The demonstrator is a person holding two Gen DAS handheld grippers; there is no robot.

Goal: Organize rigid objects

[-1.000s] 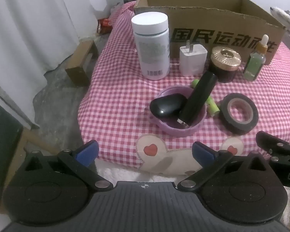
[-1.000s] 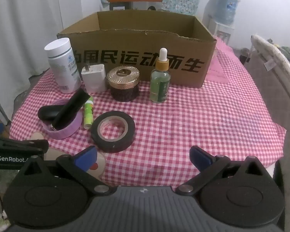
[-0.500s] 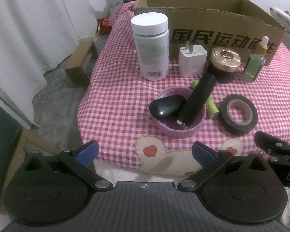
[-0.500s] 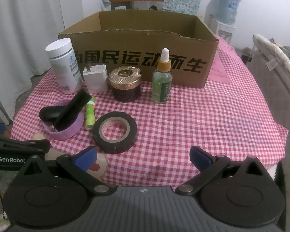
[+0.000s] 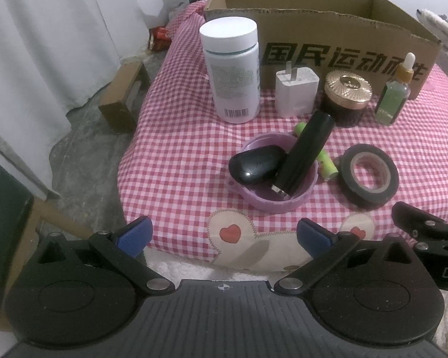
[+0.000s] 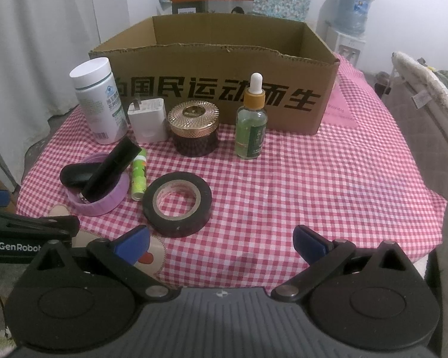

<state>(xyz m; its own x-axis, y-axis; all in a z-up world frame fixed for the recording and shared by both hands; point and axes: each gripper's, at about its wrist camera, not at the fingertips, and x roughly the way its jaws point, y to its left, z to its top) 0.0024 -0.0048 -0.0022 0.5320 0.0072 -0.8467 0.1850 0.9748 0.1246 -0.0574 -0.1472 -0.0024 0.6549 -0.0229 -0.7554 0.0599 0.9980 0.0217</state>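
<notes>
- Hovering at the near table edge, the left gripper (image 5: 224,235) and the right gripper (image 6: 221,243) are both spread wide and hold nothing.
- Task items stand on the red-and-white checked tablecloth (image 6: 313,185), in front of the open brown cardboard box (image 6: 224,89), which appears to be the destination.
- Back row, just beside the box wall: white plastic pill bottle (image 6: 98,100), white plug-in charger (image 6: 147,119), dark jar with gold lid (image 6: 195,128), green glass dropper bottle (image 6: 251,122).
- Front group: shallow purple plastic lid (image 5: 279,176) holding a glossy black oval case (image 5: 255,164) and a leaning black cylinder (image 5: 306,155); a green tube (image 6: 138,176) beside it; black tape roll (image 6: 177,203).
- Risk: pulling the leaning cylinder may tip the lid and spill the case.
- Risk: the tall dropper bottle is likely to topple if nudged sideways.
</notes>
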